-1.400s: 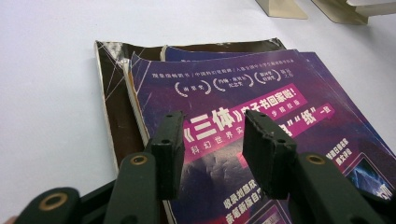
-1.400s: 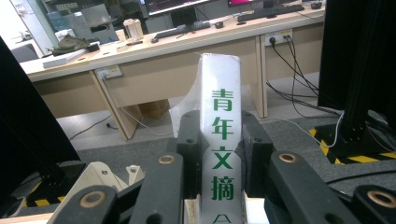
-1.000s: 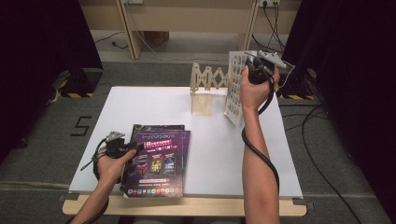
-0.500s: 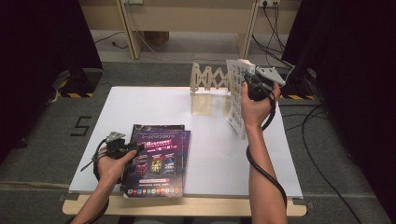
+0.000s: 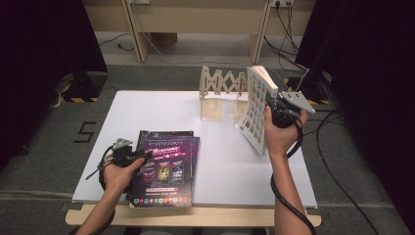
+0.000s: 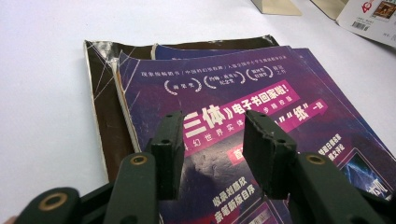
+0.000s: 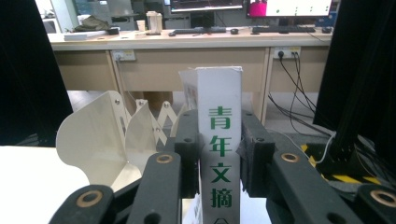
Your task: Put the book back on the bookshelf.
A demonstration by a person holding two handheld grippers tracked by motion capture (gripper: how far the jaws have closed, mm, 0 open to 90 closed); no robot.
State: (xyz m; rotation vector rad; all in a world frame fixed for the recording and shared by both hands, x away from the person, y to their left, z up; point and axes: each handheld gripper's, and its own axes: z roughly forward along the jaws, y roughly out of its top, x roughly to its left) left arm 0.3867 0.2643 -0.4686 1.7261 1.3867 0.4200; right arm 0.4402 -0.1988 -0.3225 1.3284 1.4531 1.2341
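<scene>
Jaws of right gripper (image 7: 218, 140) clamp white magazine (image 7: 219, 140) spine.

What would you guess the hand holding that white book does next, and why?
Probably lower the white book into a slot of the wooden accordion rack: the right gripper clamps its spine upright, close beside the rack and off the table.

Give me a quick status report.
Right gripper clamped on white magazine near wooden rack. Left gripper open over purple magazines. Nothing in between.
</scene>
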